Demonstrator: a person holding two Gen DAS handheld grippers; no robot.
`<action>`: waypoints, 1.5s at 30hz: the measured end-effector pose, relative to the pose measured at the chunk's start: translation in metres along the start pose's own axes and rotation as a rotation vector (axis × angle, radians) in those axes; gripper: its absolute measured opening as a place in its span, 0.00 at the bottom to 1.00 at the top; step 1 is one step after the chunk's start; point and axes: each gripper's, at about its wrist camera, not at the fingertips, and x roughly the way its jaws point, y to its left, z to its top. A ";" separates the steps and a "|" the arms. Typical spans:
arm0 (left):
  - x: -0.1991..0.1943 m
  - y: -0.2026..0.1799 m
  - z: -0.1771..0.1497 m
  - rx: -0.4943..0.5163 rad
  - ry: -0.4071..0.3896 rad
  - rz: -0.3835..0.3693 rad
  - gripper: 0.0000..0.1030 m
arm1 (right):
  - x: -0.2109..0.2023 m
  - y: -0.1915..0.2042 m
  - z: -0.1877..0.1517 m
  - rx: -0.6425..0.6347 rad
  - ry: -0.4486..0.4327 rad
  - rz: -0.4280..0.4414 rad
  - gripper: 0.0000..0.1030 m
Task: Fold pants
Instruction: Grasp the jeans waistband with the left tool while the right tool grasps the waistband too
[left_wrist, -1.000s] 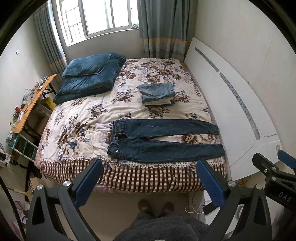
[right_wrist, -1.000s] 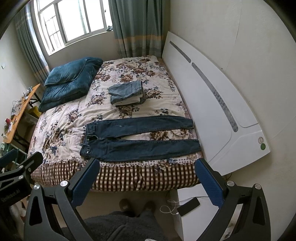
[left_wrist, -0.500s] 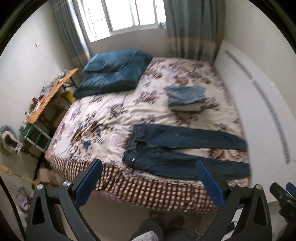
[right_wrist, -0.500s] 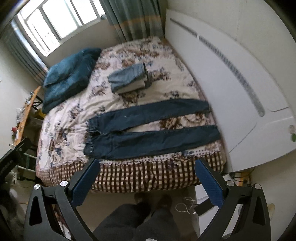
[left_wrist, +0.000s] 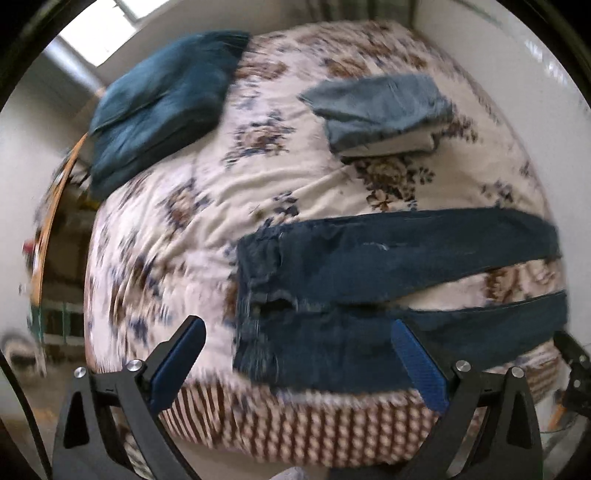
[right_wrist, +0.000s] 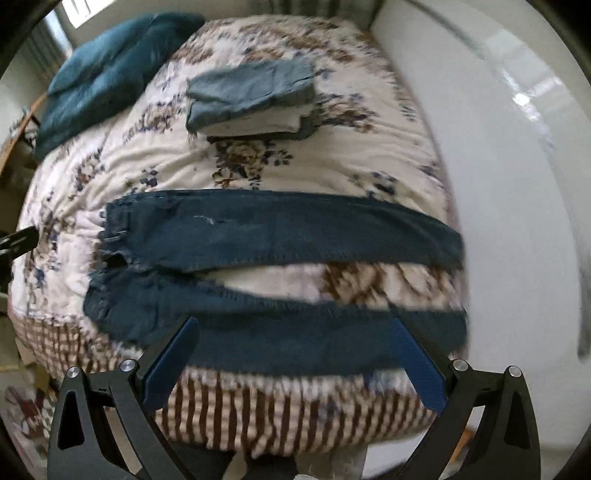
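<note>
Dark blue jeans (left_wrist: 369, 266) (right_wrist: 266, 236) lie flat across the near end of a floral bedspread (left_wrist: 258, 177) (right_wrist: 332, 155), waistband to the left, both legs stretched to the right. My left gripper (left_wrist: 295, 332) is open, hovering over the waistband and the near leg's upper part. My right gripper (right_wrist: 291, 328) is open too, above the middle of the near leg. Neither holds any cloth. Both views are blurred by motion.
A folded stack of lighter jeans (left_wrist: 380, 107) (right_wrist: 251, 96) sits farther up the bed. A teal folded blanket (left_wrist: 162, 107) (right_wrist: 110, 70) lies at the far left. A white headboard panel (right_wrist: 517, 184) runs along the right. A checked bed skirt (left_wrist: 295, 424) marks the near edge.
Both grippers have moved forward and down toward the bed, so the jeans now fill the views. Their jaws stay open as before.
</note>
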 end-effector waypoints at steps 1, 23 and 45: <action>0.023 -0.003 0.016 0.047 0.009 -0.007 0.98 | 0.025 0.008 0.020 -0.032 0.017 -0.005 1.00; 0.362 -0.075 0.102 0.717 0.394 -0.211 0.72 | 0.413 0.072 0.177 -0.692 0.589 0.118 0.68; 0.185 -0.041 -0.033 0.231 0.195 -0.165 0.11 | 0.229 0.048 0.012 -0.386 0.169 0.063 0.08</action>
